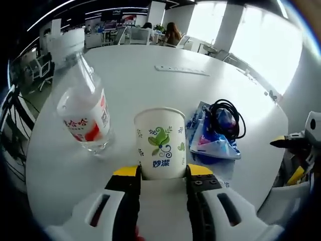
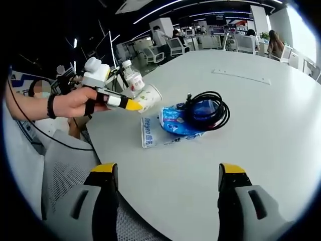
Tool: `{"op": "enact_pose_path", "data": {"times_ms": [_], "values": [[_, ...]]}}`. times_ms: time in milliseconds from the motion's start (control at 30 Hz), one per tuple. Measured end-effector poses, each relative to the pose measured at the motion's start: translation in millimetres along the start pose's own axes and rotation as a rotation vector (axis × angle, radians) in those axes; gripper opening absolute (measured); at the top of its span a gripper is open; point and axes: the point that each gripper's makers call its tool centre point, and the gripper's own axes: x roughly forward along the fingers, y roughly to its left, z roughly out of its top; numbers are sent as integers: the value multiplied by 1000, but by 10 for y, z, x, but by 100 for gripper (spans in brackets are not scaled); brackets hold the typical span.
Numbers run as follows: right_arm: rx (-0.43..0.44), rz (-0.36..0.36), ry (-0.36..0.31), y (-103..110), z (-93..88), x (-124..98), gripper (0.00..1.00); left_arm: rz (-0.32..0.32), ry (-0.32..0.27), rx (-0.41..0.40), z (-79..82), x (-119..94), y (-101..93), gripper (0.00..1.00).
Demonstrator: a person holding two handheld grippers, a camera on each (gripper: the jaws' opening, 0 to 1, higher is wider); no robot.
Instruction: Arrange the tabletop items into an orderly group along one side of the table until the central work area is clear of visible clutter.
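White paper cup (image 1: 161, 144) with a green leaf print sits pinched between the left gripper (image 1: 161, 176) jaws, just beside a clear plastic bottle (image 1: 85, 113) on the white table (image 1: 150, 85). The right gripper (image 2: 168, 175) hangs spread wide, near a blue packet (image 2: 175, 123) topped by a coiled black cable (image 2: 208, 108)
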Motion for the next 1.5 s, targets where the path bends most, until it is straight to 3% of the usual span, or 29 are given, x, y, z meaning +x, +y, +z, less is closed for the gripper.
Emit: {"op": "enact_pose_path", "data": {"times_ms": [333, 733, 1500], "values": [[-18, 19, -12, 26, 111, 39, 81, -4, -27, 31, -4, -241, -17, 34], [-38, 51, -29, 89, 246, 82, 79, -50, -45, 133, -3, -481, -216, 34], [-76, 110, -60, 99, 507, -11, 69, -146, -51, 343, 25, -636, -684, 35]]}}
